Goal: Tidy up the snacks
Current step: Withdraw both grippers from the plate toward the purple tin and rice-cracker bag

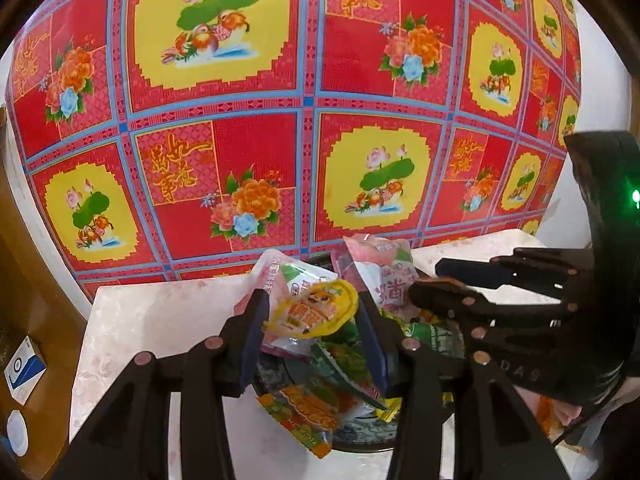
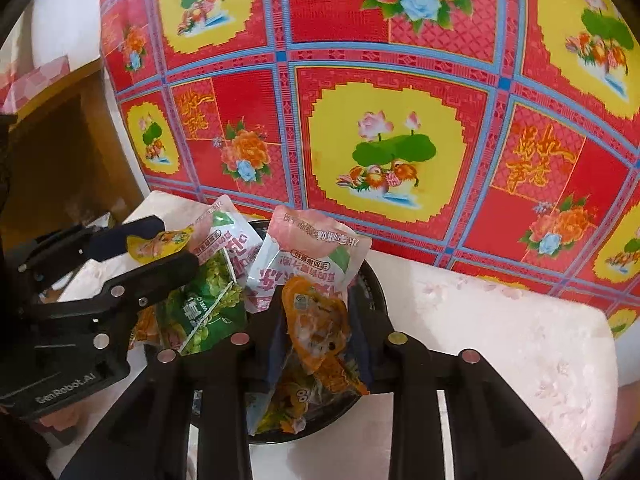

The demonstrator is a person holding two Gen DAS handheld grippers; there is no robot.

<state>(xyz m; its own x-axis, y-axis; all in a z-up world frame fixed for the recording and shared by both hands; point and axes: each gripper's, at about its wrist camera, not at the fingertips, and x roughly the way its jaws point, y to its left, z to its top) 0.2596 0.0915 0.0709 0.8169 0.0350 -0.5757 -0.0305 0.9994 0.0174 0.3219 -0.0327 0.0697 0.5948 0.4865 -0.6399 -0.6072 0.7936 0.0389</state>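
Most snacks sit in the bowl (image 2: pixel 374 280) — the left gripper (image 1: pixel 316 320) holds a yellow jelly cup (image 1: pixel 314 310), the right gripper (image 2: pixel 316 320) an orange one (image 2: pixel 316 320), neither dropped yet.

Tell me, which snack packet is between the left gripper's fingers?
The small yellow jelly cup with the orange cartoon lid. It sits between the left gripper fingers, above the bowl; the pink and green packets lie behind or below.

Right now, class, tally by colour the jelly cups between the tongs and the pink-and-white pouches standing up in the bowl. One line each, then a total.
Yellow jelly cup: 1
Orange jelly cup: 1
Pink-and-white pouches: 2
Total: 4
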